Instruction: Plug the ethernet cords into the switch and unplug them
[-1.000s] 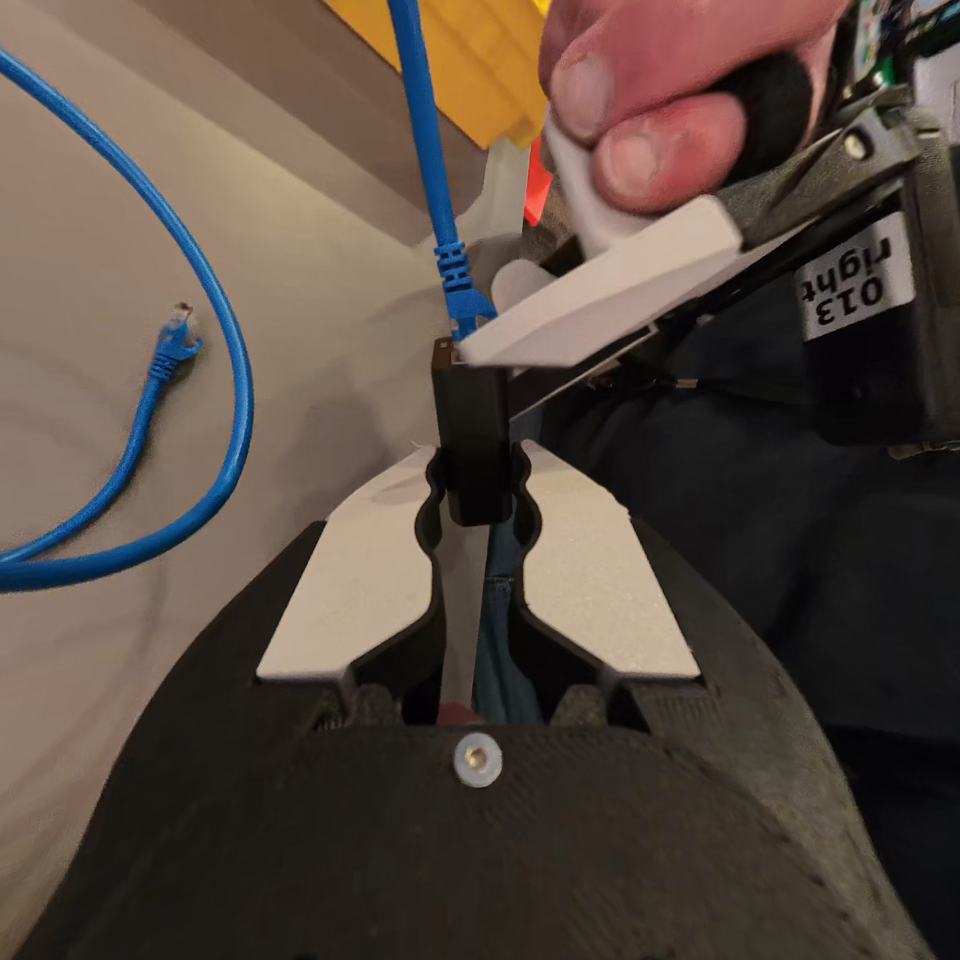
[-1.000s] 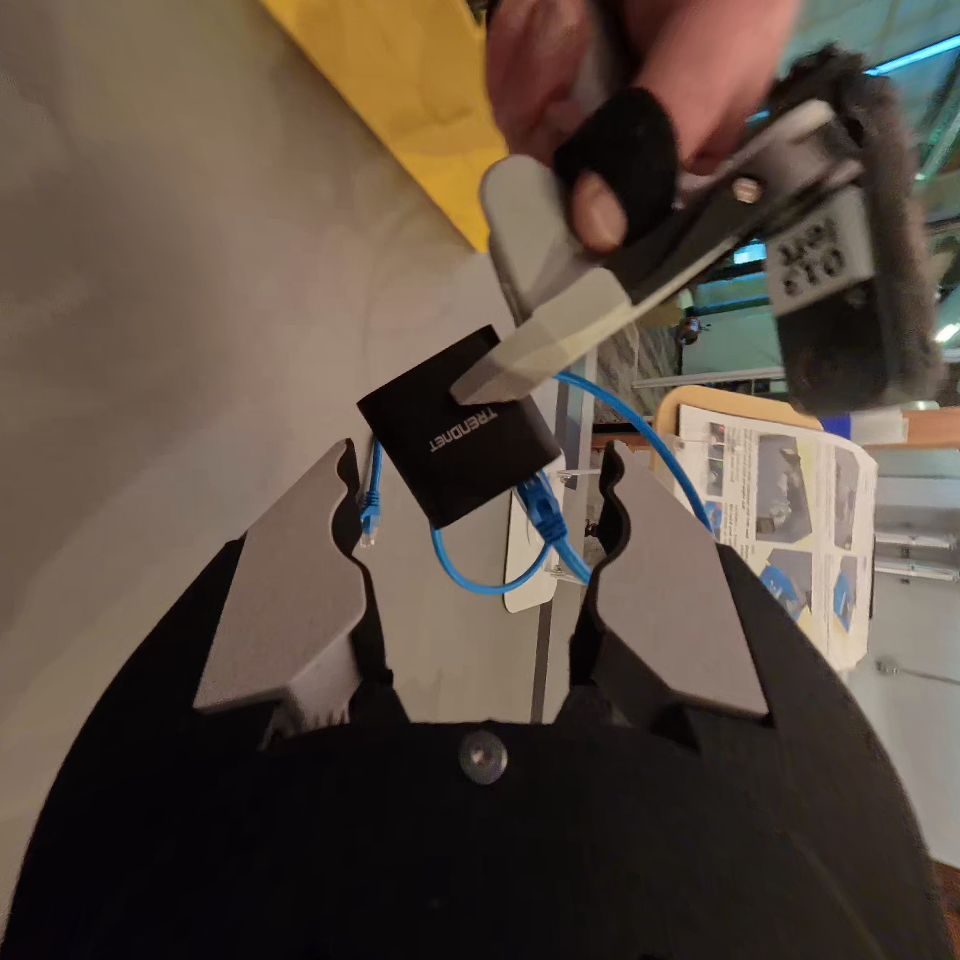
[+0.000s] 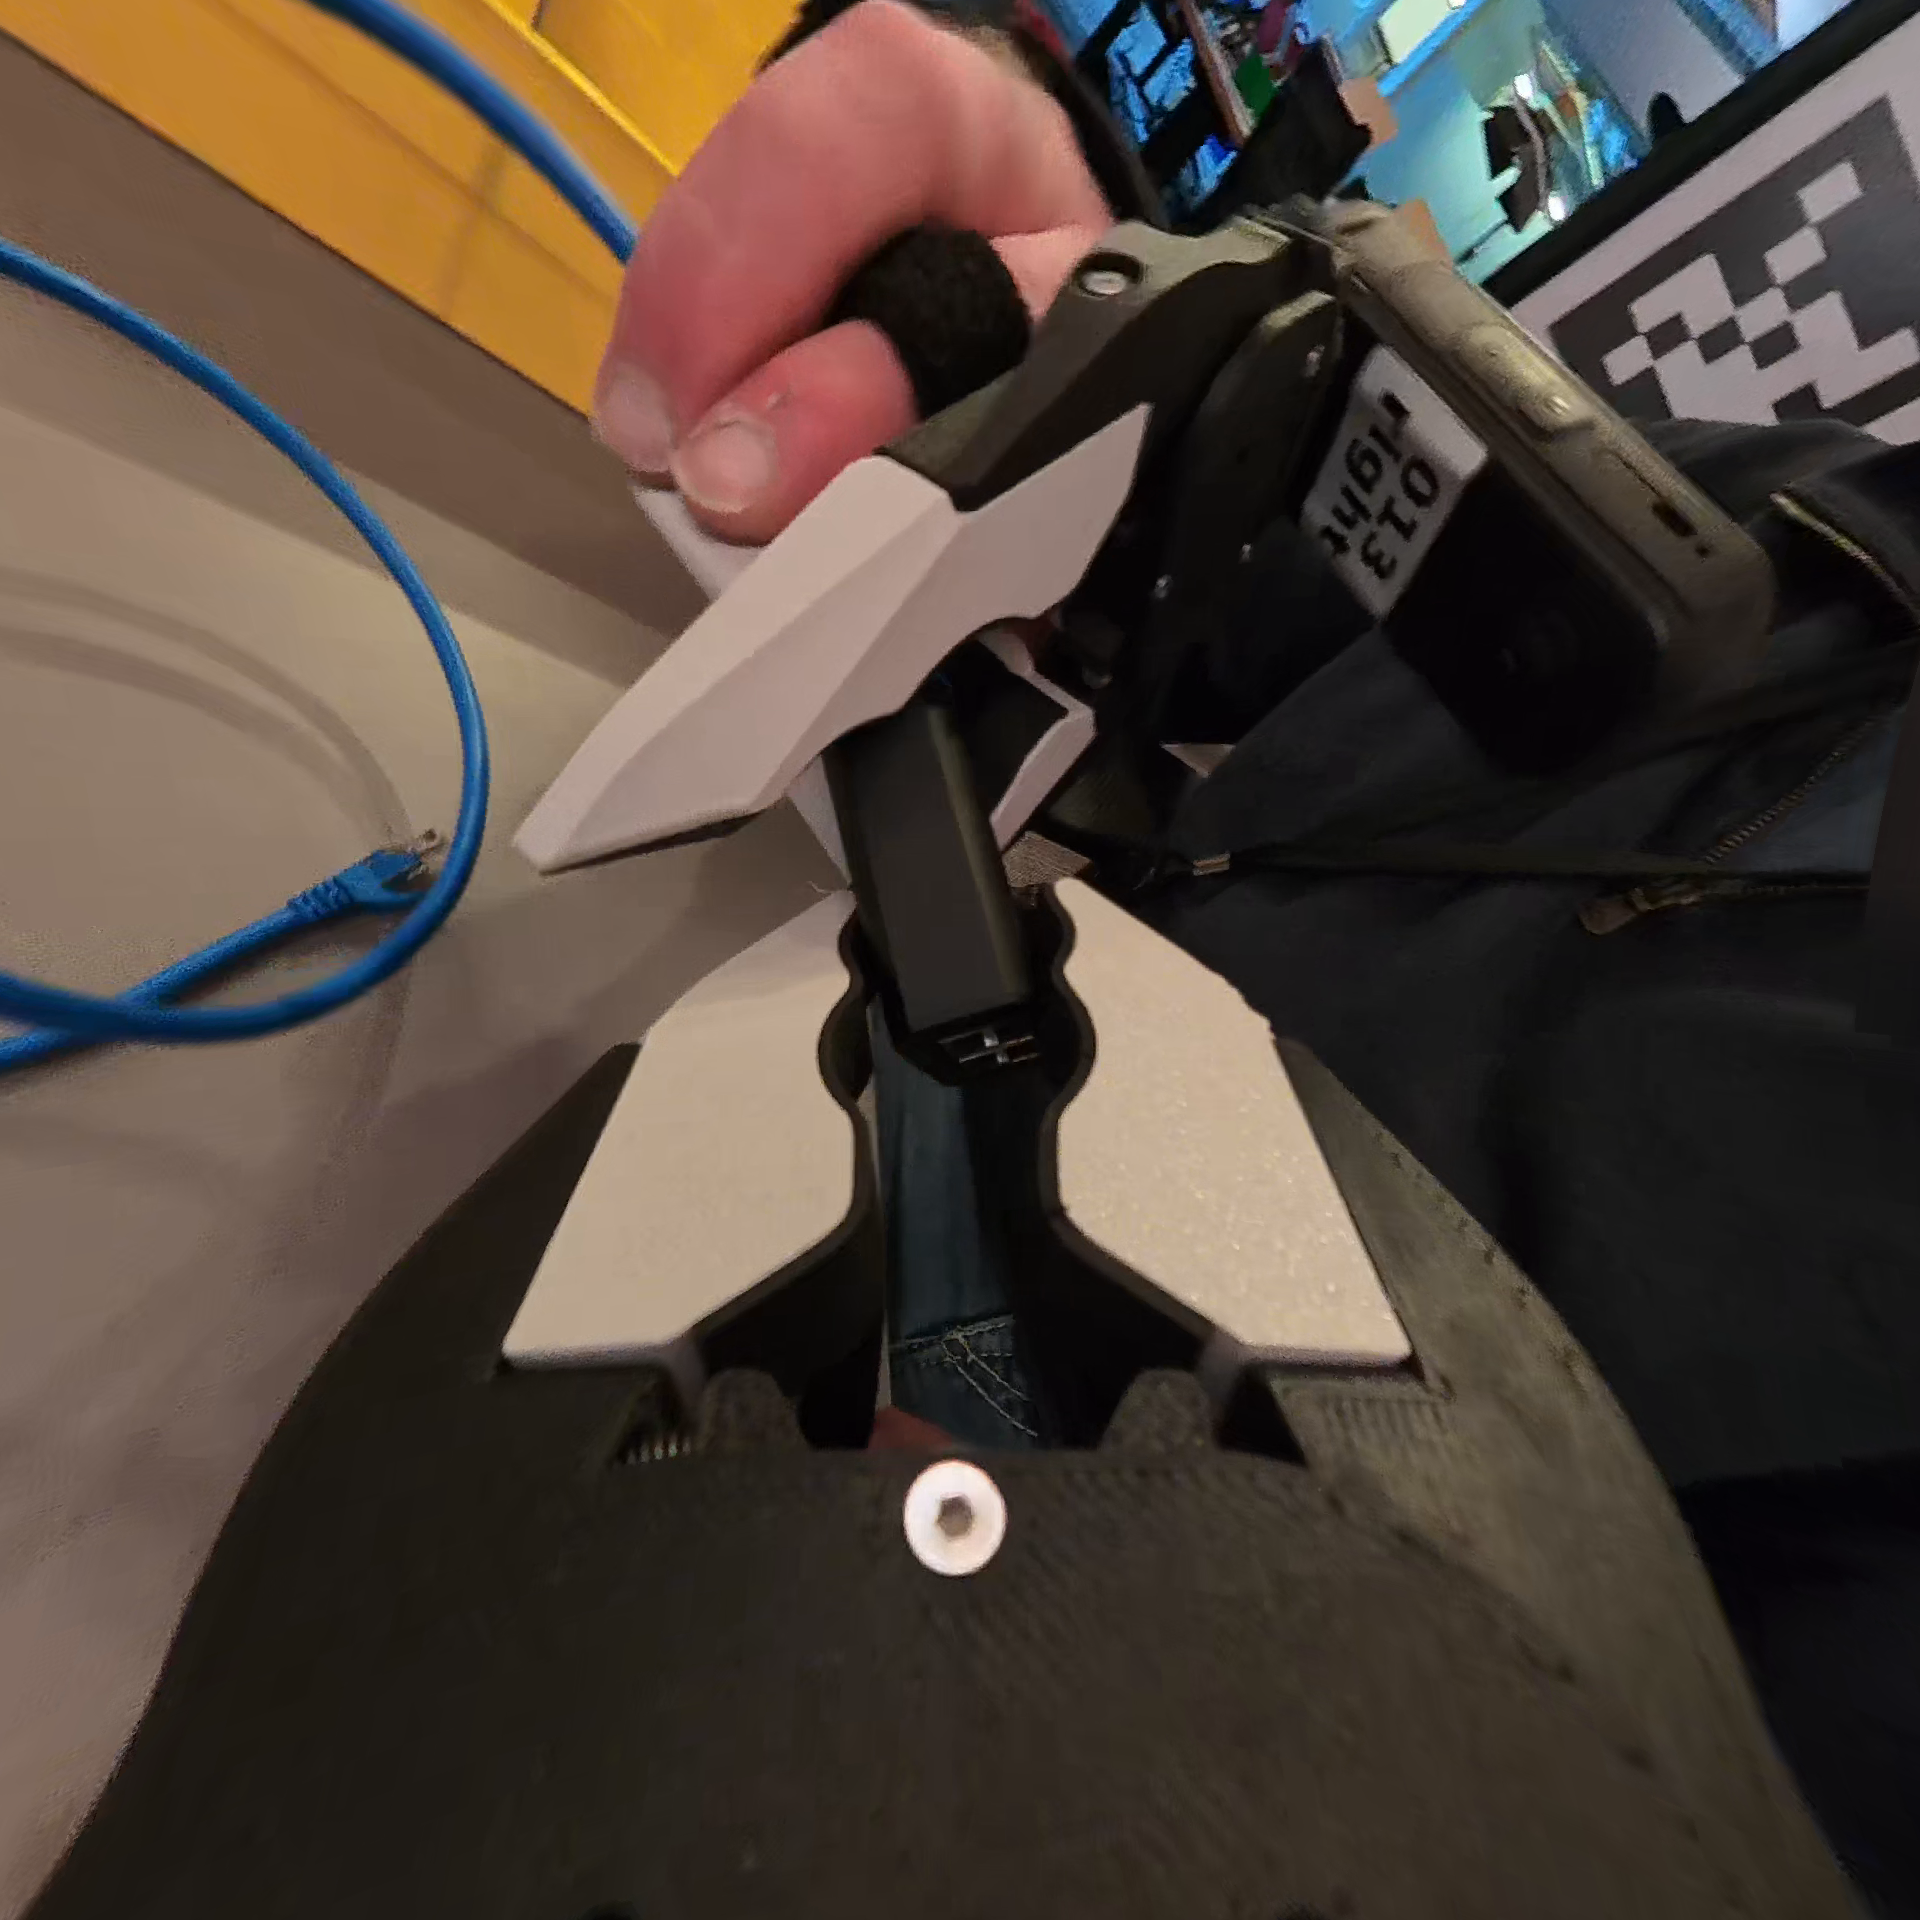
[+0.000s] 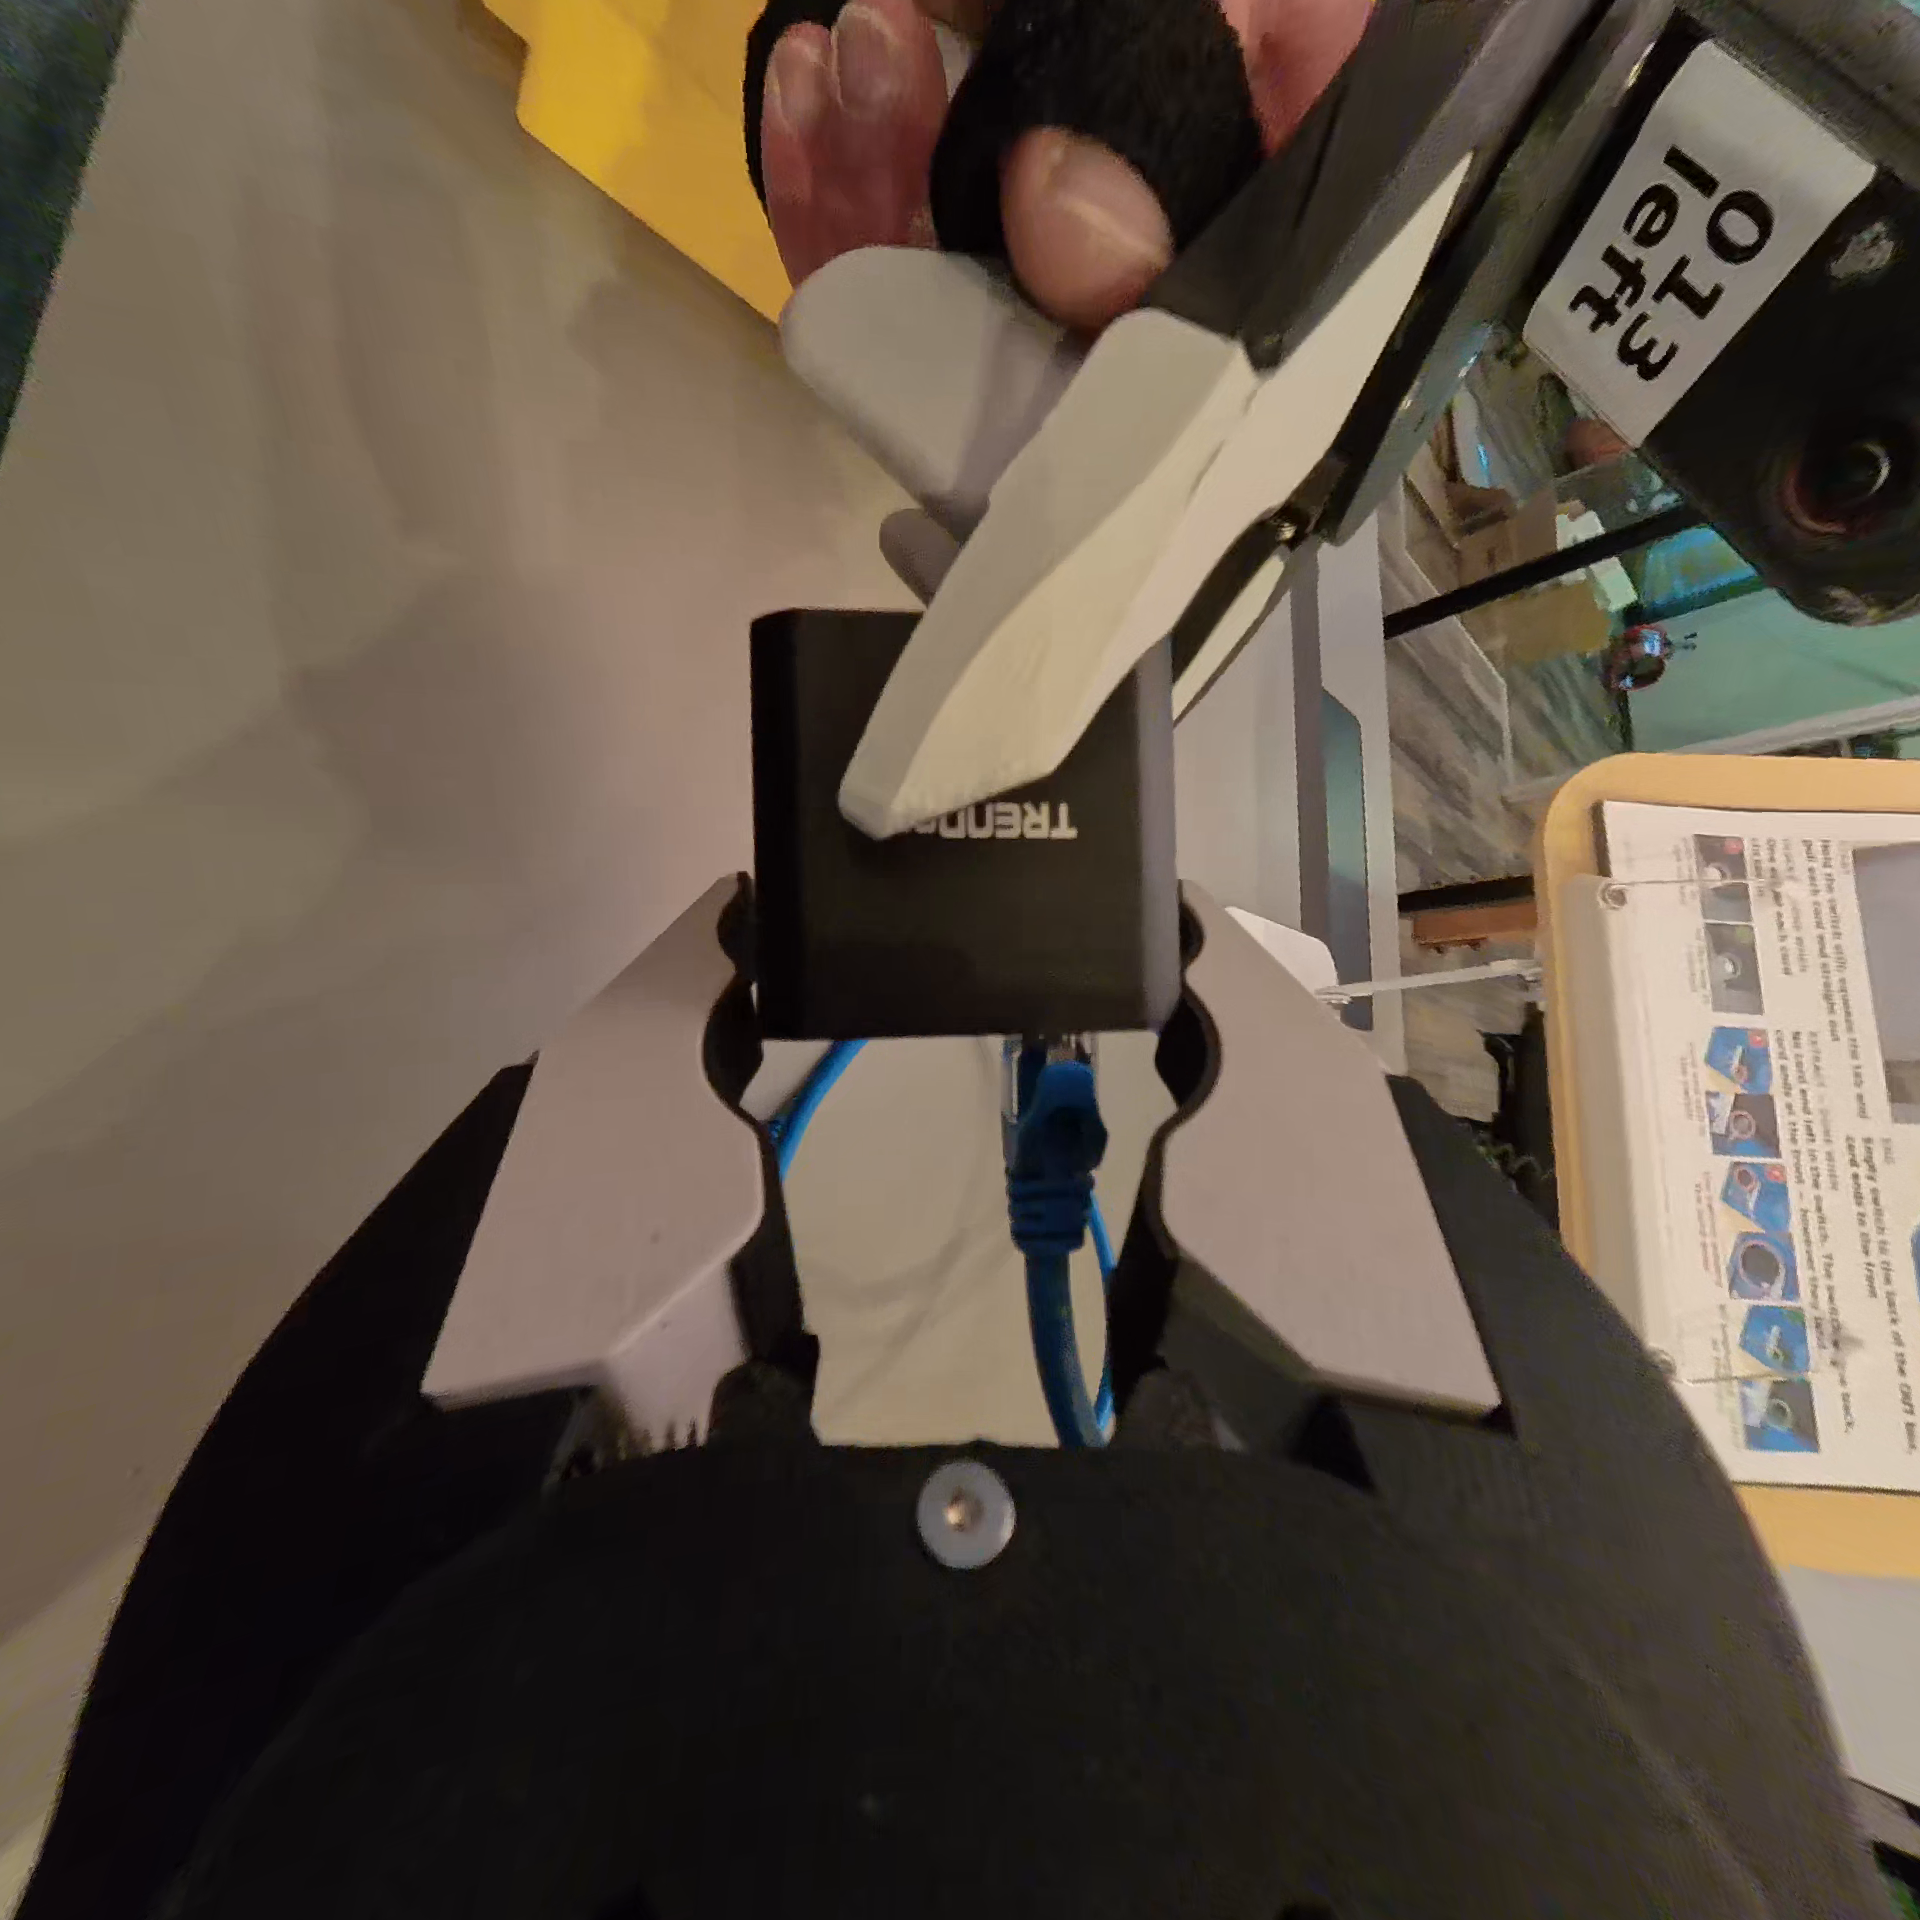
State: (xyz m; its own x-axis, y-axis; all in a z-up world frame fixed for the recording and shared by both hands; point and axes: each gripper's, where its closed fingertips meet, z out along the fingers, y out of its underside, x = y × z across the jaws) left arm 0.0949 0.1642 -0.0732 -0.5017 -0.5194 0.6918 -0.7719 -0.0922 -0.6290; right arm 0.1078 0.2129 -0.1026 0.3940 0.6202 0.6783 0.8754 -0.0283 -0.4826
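The black switch (image 3: 925, 831) is off the table, edge-on between my left gripper's (image 3: 951, 935) fingertips, which are shut on its flat faces. In the right wrist view the switch (image 4: 821, 727) sits between my right gripper's (image 4: 961, 935) fingertips, which press on its two side edges. A left finger (image 4: 1039, 644) lies across the switch's top face. One blue ethernet plug (image 4: 1049, 1122) is in a port on the near edge, its cord running down between my right fingers. A second blue cord (image 3: 457, 675) loops over the grey table, its plug (image 3: 384, 868) lying loose.
A yellow object (image 3: 364, 135) stands at the table's (image 3: 208, 727) back. A tan board with a printed sheet (image 4: 1766, 1143) is at the right. The person's dark jacket (image 3: 1558, 1039) fills the right of the left wrist view, with a black-and-white marker board (image 3: 1766, 312) behind. The left gripper's tips are roughly 5 centimeters from the right gripper's. The yellow object (image 3: 364, 135) is about 30 centimeters from both grippers' fingertips.
My right gripper has moved in from open and apart to closed on the switch's sides. The switch has turned in my left gripper, and the plugged cord now hangs toward my right gripper.
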